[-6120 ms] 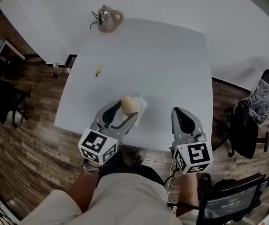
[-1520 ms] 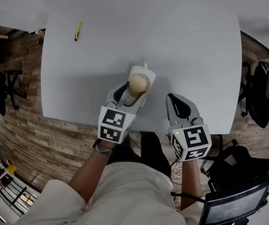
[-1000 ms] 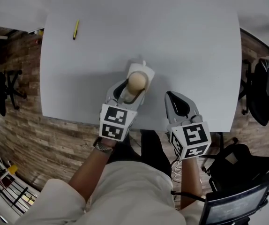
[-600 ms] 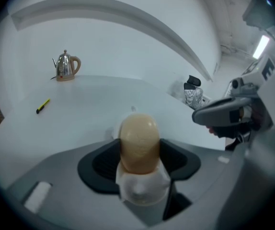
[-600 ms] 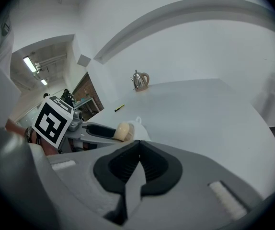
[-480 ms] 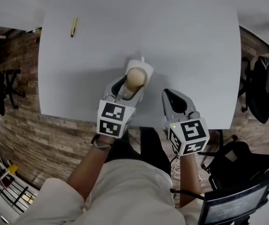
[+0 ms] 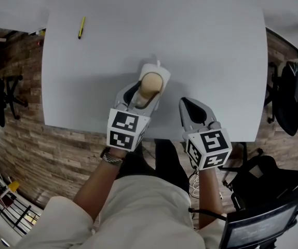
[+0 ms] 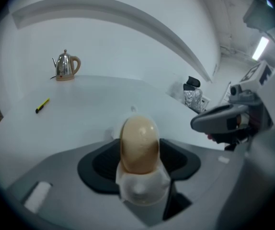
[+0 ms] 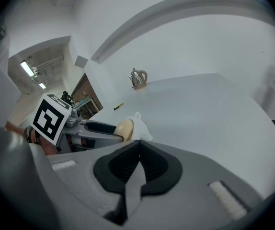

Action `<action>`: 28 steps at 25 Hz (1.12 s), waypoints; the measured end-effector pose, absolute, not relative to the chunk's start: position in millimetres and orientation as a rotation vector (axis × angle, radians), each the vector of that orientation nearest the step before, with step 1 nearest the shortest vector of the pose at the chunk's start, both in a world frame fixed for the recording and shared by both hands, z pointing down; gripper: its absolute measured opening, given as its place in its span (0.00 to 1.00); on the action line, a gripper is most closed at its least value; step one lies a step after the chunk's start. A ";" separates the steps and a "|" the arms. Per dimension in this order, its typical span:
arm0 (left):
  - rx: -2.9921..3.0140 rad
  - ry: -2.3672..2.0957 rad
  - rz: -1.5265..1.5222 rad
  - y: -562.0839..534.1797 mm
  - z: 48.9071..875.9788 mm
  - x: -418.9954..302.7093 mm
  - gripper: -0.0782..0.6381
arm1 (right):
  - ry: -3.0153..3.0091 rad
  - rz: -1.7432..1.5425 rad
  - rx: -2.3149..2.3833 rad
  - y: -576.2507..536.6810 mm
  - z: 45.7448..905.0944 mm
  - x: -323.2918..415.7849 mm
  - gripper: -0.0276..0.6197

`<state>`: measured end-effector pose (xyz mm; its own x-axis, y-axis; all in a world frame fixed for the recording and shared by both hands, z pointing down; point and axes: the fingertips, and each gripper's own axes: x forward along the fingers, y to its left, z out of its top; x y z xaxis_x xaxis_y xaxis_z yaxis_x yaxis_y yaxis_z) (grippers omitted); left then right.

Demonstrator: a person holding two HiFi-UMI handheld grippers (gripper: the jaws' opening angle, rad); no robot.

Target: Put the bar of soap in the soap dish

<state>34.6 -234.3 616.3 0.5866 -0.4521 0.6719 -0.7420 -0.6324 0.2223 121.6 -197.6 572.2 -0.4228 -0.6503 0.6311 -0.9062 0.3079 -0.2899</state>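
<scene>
Two claws, left first: left gripper point(image 7: 145, 95) pinched on the bar of soap point(image 8: 139, 143), gripping its flanks, soap standing on end.
Right gripper point(image 9: 138, 163): jaws shut together, nothing in them, idle alongside.
Soap's place: over the near end of the white soap dish point(image 7: 156, 69); whether they touch, I can't tell.
Handling: likely light, hard, slick; hold the broad sides, gently.
Table point(image 7: 201, 40): dish near its front edge.

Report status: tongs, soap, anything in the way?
Left tongs shut on beige oval soap bar, held on end at white soap dish, not released. Right tongs shut, empty, near edge of white table. Yellow pen far off, no obstruction.
</scene>
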 end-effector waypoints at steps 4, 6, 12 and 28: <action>2.331 -0.934 0.807 -232.4 615.6 36.1 0.49 | -2.183 0.885 1.389 -197.0 573.9 122.1 0.05; 2.328 -0.935 0.808 -231.5 616.4 35.2 0.49 | -2.183 0.889 1.392 -196.4 574.2 123.0 0.05; 2.313 -0.950 0.776 -232.3 614.2 29.7 0.49 | -2.182 0.903 1.396 -198.1 576.0 124.1 0.05; 2.302 -0.980 0.832 -227.4 607.7 15.8 0.43 | -2.203 0.904 1.421 -202.7 567.2 122.6 0.05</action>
